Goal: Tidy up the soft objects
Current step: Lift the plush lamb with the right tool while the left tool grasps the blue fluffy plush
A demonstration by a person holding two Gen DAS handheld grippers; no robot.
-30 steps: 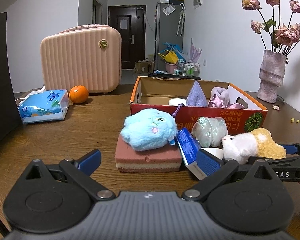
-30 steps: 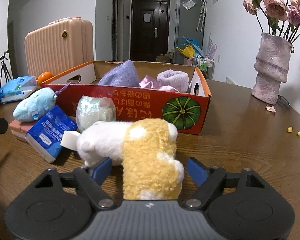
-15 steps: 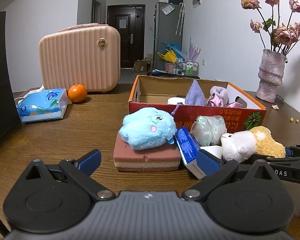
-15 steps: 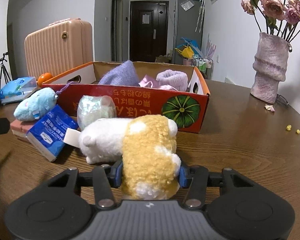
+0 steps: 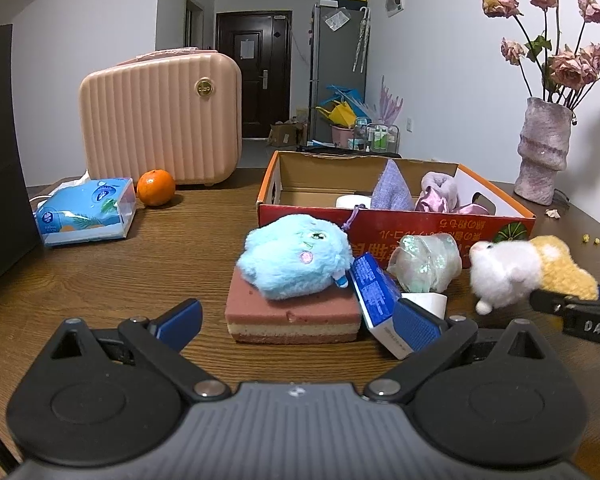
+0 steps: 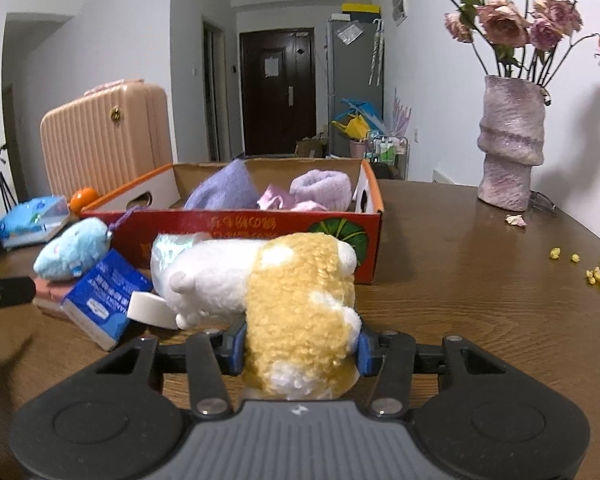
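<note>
On the wooden bench [image 5: 100, 272] the red cardboard box [image 6: 260, 228] holds purple and pink soft cloths. Just before it, the right tongs [image 6: 300, 350] pinch the yellow-and-white plush toy [image 6: 296, 312] at its yellow rear. The left tongs [image 5: 296, 316] gape wide, empty, facing the blue plush [image 5: 296, 260] lying on the layered sponge [image 5: 292, 318].
</note>
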